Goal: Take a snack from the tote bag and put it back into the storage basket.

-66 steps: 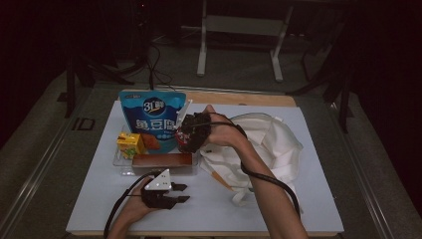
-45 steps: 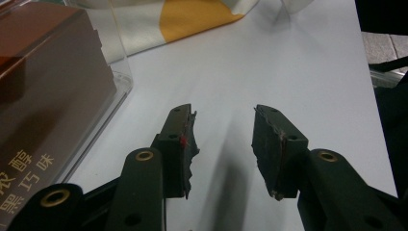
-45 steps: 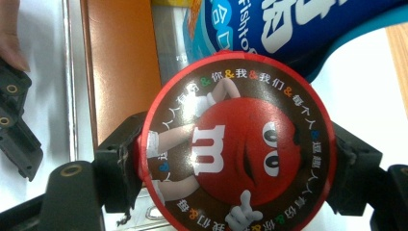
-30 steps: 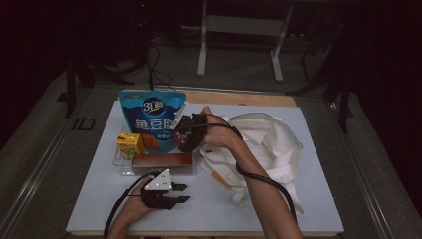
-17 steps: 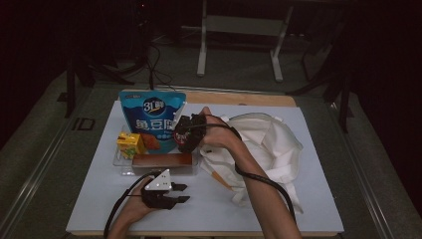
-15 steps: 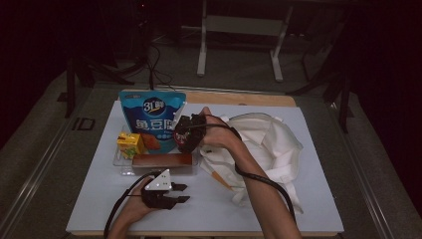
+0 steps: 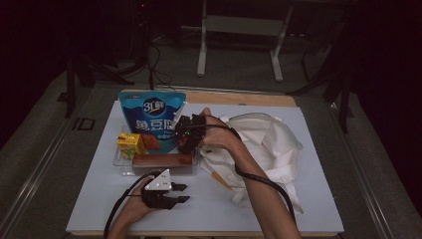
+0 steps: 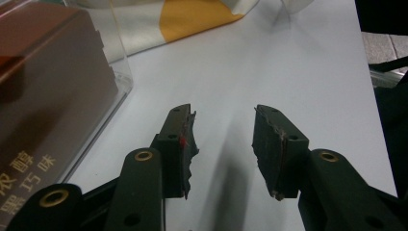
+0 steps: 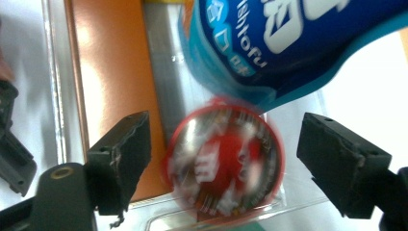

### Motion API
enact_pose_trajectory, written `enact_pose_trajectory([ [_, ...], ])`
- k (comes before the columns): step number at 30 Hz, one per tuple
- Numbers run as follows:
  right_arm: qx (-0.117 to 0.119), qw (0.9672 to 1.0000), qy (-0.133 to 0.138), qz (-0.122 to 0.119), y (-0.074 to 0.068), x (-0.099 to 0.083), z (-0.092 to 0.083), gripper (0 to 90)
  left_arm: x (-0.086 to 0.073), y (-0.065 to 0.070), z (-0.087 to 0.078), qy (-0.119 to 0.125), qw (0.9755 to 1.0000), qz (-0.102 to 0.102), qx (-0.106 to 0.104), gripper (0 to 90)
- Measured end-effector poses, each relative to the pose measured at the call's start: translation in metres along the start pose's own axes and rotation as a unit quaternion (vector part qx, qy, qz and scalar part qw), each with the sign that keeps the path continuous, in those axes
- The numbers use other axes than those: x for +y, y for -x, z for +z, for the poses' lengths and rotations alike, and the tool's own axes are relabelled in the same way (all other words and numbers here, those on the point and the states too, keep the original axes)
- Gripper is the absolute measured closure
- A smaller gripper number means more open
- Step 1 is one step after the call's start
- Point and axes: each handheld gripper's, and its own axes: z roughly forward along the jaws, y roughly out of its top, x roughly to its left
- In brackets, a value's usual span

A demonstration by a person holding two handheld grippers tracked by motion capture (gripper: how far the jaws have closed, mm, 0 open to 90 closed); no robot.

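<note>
Here: blue pouch [image 9: 288, 43] reads "tofu", "3L" above.

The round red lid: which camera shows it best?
The right gripper view: the round red lid sits large, though blurred, between the open right gripper. In the high view the hand covers that spot. The left gripper view faces elsewhere.

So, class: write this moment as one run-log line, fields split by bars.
right gripper: open, jaws either side of red round lid | left gripper: open, over table | clear tray: brown box, blue pouch
</note>
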Motion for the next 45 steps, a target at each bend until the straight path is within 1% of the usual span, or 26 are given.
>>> enact_pose_trajectory([
  [1,-0.006,1.0,0.001,-0.002,0.001,0.001,-0.002,20.3,0.0,0.0,0.0,0.0,1.0,0.001,0.001,58.5],
  [2,-0.001,1.0,0.002,-0.001,0.001,0.002,-0.004,20.9,0.0,0.0,0.0,-0.001,1.0,0.002,0.001,58.5],
  [3,-0.004,1.0,0.003,-0.003,0.001,0.002,-0.005,20.9,0.0,0.0,0.0,-0.001,1.0,0.001,0.001,58.4],
  [5,-0.003,1.0,0.006,-0.004,0.001,0.002,-0.007,21.1,0.0,0.0,0.0,-0.001,1.0,0.001,0.0,58.4],
  [6,-0.008,1.0,0.005,-0.004,0.001,0.002,-0.008,21.5,0.0,0.0,0.0,0.0,1.0,0.0,0.0,58.4],
  [7,-0.003,1.0,0.006,-0.002,0.002,0.001,-0.009,21.9,0.0,0.0,0.0,-0.001,1.0,0.001,0.001,58.5],
  [11,-0.005,1.0,0.004,-0.002,0.003,-0.001,-0.011,22.0,0.0,0.0,0.0,0.0,1.0,0.0,0.001,58.5],
  [17,0.001,0.9999,0.011,0.002,0.002,-0.002,-0.013,22.5,0.0,0.0,0.0,0.0,1.0,0.0,0.001,58.4],
  [28,0.002,0.9999,0.016,0.006,0.002,-0.008,-0.017,22.6,0.0,0.0,0.0,0.001,1.0,-0.002,0.001,58.3],
  [33,0.003,0.9997,0.022,0.009,0.002,-0.011,-0.022,22.6,0.0,0.0,0.0,0.0,1.0,-0.001,0.001,58.3],
  [35,0.0,0.9997,0.025,0.007,0.002,-0.012,-0.025,22.6,0.0,0.0,0.0,0.0,1.0,-0.002,0.001,58.3],
  [45,0.003,0.9993,0.036,0.007,0.001,-0.02,-0.039,22.6,0.0,-0.001,0.0,0.001,1.0,-0.004,0.0,58.2],
])
